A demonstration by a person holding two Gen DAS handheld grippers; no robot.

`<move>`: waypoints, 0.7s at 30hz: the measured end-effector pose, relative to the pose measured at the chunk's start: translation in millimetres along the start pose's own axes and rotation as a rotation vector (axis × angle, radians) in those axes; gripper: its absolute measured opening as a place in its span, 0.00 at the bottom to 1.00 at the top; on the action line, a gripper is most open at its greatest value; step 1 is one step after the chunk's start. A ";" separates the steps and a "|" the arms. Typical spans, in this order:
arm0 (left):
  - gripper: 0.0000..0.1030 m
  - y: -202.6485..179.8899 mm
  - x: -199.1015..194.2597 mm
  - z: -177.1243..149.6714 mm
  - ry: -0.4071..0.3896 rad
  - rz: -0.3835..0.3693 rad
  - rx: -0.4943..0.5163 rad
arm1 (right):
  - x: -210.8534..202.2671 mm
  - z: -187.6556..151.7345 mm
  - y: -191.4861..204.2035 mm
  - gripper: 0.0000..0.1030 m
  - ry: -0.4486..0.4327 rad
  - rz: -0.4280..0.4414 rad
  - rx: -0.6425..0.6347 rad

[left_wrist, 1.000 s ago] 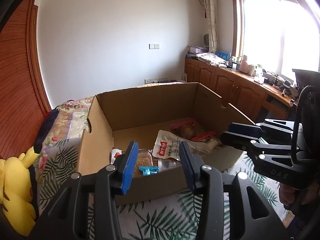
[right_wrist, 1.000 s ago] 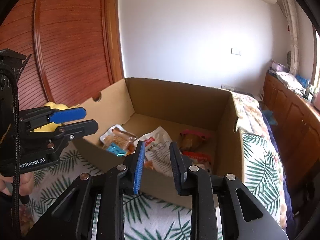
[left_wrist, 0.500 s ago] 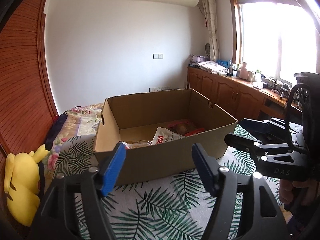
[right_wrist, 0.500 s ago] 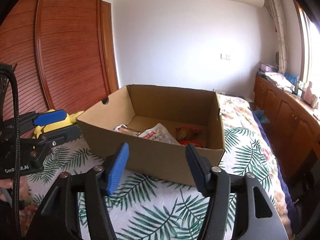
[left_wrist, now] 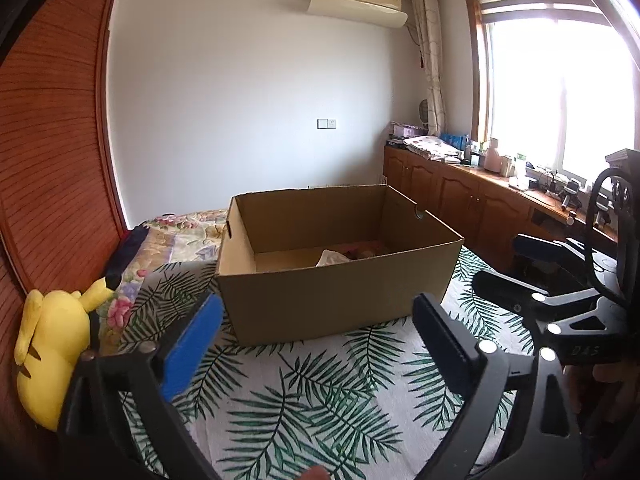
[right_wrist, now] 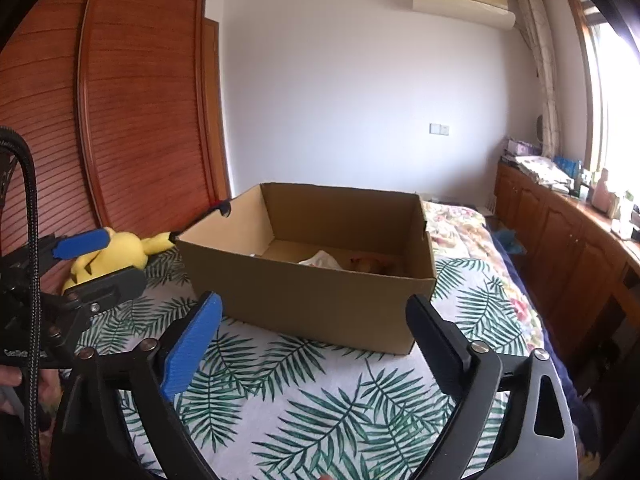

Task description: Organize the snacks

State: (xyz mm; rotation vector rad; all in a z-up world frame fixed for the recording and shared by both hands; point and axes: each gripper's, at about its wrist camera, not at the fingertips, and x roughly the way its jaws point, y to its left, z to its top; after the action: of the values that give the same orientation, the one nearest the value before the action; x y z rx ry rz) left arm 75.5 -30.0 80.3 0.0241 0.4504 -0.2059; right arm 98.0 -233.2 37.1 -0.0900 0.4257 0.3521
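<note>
An open cardboard box (left_wrist: 336, 300) (right_wrist: 320, 304) stands on the palm-leaf bedspread (left_wrist: 320, 400) (right_wrist: 304, 400). Snack packets lie inside; only the tops of a white packet (left_wrist: 330, 258) (right_wrist: 320, 258) and a reddish one (right_wrist: 368, 262) show over the near wall. My left gripper (left_wrist: 316, 344) is wide open and empty, held back from the box's near wall. My right gripper (right_wrist: 312, 336) is wide open and empty, also short of the box. Each gripper shows at the edge of the other's view, the right one (left_wrist: 560, 280) and the left one (right_wrist: 80, 264).
A yellow plush toy (left_wrist: 52, 344) (right_wrist: 116, 256) lies at the bed's left edge by the wooden wardrobe (right_wrist: 100, 120). A floral quilt (right_wrist: 452, 220) lies behind the box. Wooden cabinets (left_wrist: 460, 196) with clutter run along the window wall at the right.
Both grippers have pulled back and away from the box and opened wide. The box now looks smaller and the snacks inside are mostly hidden behind its near wall.
</note>
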 end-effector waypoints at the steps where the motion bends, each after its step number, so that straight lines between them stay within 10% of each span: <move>1: 0.97 0.4 -1.9 -1.1 -0.003 0.006 -0.003 | -2.7 -0.7 1.1 0.99 -0.005 -0.001 0.002; 21: 1.00 -17.3 -25.5 -35.1 -0.003 0.050 -0.017 | -41.4 -30.0 2.0 1.00 -0.041 -0.091 0.061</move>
State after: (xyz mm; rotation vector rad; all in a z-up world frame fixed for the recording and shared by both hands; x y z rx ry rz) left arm 34.4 -39.6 60.1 0.0188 0.4482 -0.1531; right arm 50.4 -249.2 27.2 -0.0421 0.3901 0.2508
